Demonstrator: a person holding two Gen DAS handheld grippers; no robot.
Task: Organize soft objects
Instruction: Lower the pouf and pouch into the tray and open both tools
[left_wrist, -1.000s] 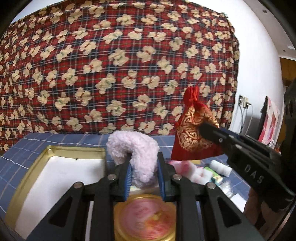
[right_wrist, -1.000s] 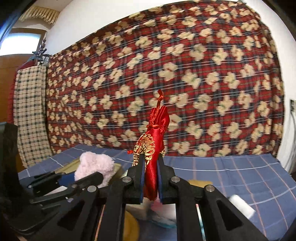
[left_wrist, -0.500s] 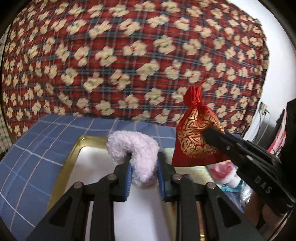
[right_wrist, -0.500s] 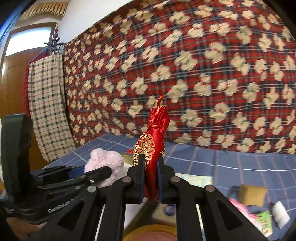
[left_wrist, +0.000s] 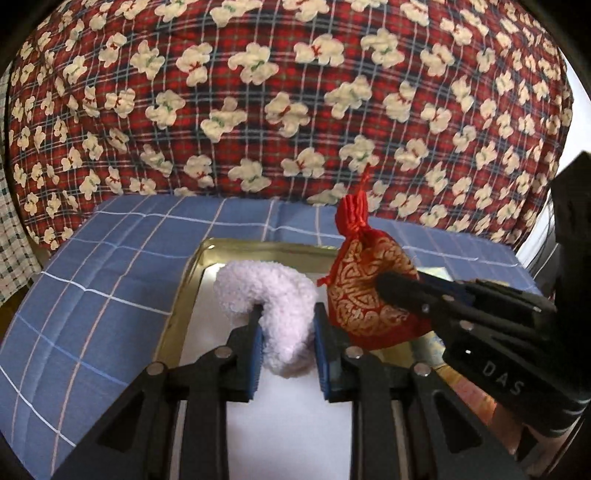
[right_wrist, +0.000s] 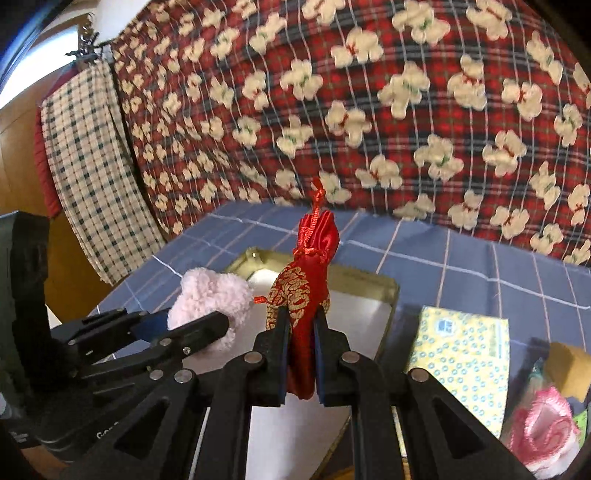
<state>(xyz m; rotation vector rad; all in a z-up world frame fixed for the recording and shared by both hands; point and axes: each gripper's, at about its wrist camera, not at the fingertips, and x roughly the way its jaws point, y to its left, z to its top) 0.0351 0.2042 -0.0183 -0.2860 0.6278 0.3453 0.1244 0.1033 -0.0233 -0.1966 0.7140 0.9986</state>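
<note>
While the left hand-held gripper (left_wrist: 286, 334) pinches a curved pink fluffy toy (left_wrist: 273, 306) between its blue-padded fingers (left_wrist: 255, 358), the toy hangs at the lower middle of the left wrist frame, above the white floor of a gold-rimmed tin tray (left_wrist: 184, 291). Its bent upper end leans toward the left of the frame, and its lower end dips just below the pads.

Coming in from the right edge of that same frame, the right hand-held gripper (left_wrist: 384, 286) is pressed onto a red pouch with gold embroidery (left_wrist: 365, 299), gathered at the neck and tied with a red cord. The pouch sits just right of the fluffy toy, also over the tray; whether the two touch cannot be told.

Seen from the right wrist, the pouch (right_wrist: 308, 291) stands upright at the centre of the frame, squeezed flat between the gripper's two fingers (right_wrist: 275, 347), with the tray's gold rim (right_wrist: 391, 291) behind it. The toy (right_wrist: 210, 306) and the left hand-held gripper (right_wrist: 218, 325) lie at the lower left. At the lower right, on the blue checked cloth (right_wrist: 461, 258) covering the bench, lie a yellow patterned packet (right_wrist: 461, 347), a pink rose-shaped soft item (right_wrist: 543, 439) and a tan sponge-like block (right_wrist: 569, 365). A red plaid sheet with cream flowers (right_wrist: 369, 110) fills the upper part of both frames.
</note>
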